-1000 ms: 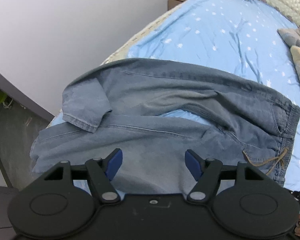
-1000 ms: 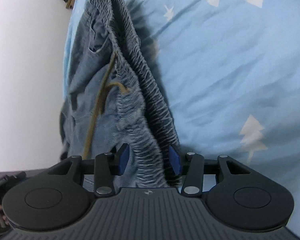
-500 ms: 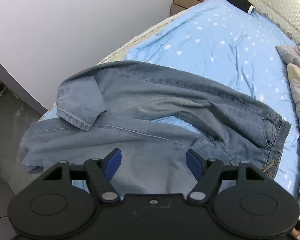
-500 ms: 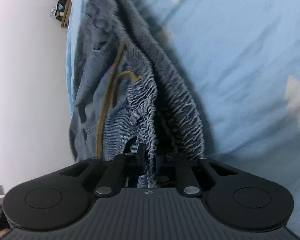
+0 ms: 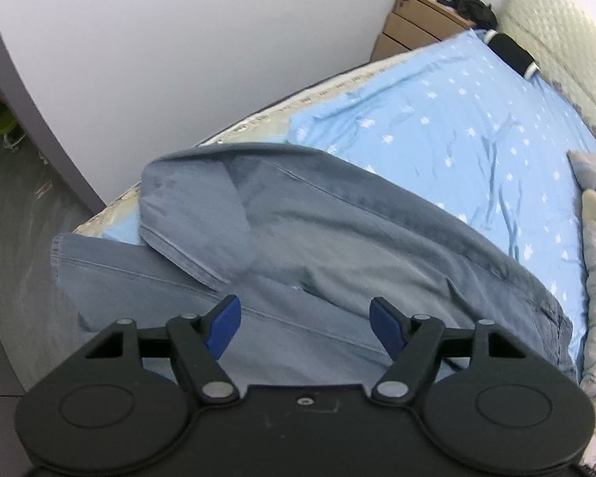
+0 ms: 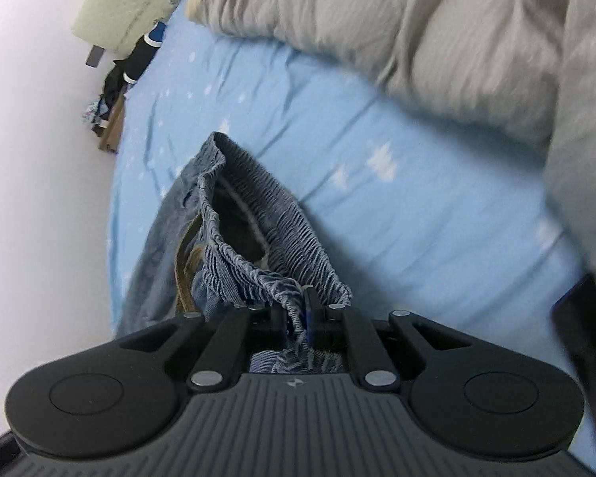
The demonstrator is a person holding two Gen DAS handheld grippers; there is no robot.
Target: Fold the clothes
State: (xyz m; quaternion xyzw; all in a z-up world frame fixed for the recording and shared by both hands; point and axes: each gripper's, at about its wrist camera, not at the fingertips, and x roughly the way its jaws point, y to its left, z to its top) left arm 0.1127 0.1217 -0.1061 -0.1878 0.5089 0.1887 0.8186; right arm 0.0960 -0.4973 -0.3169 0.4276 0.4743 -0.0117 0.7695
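Hidden: the waistband end of the faded blue denim trousers point(image 5: 337, 246) is cut off behind the left gripper's body in the left wrist view; blur softens the cloth's edges there.
Hard to make out: the blue pads of the right black two-finger gripper point(image 6: 302, 312) are nearly buried in bunched fabric; only a sliver of blue is seen.
Left view only: the trouser legs are seen spread across the light blue star-printed bedsheet point(image 5: 437, 119), one hem folded back over the other leg; a wooden bedside cabinet point(image 5: 409, 28) is seen beyond the sheet's far end.
Right view only: the ruched elastic waistband point(image 6: 290, 234) is seen lifted and gaping above the sheet point(image 6: 397, 218), with a brown drawstring point(image 6: 184, 266) beside it; a grey rumpled quilt point(image 6: 437, 31) is seen on the sheet's far side.
Right tongs: pressed together, the waistband's edge pinched between them.
Left tongs: the left black two-finger gripper point(image 5: 305, 320) is held with blue pads well apart, nothing between them.
Trousers versus left tongs: the nearer leg is seen beneath and just ahead of the pads; contact cannot be told.
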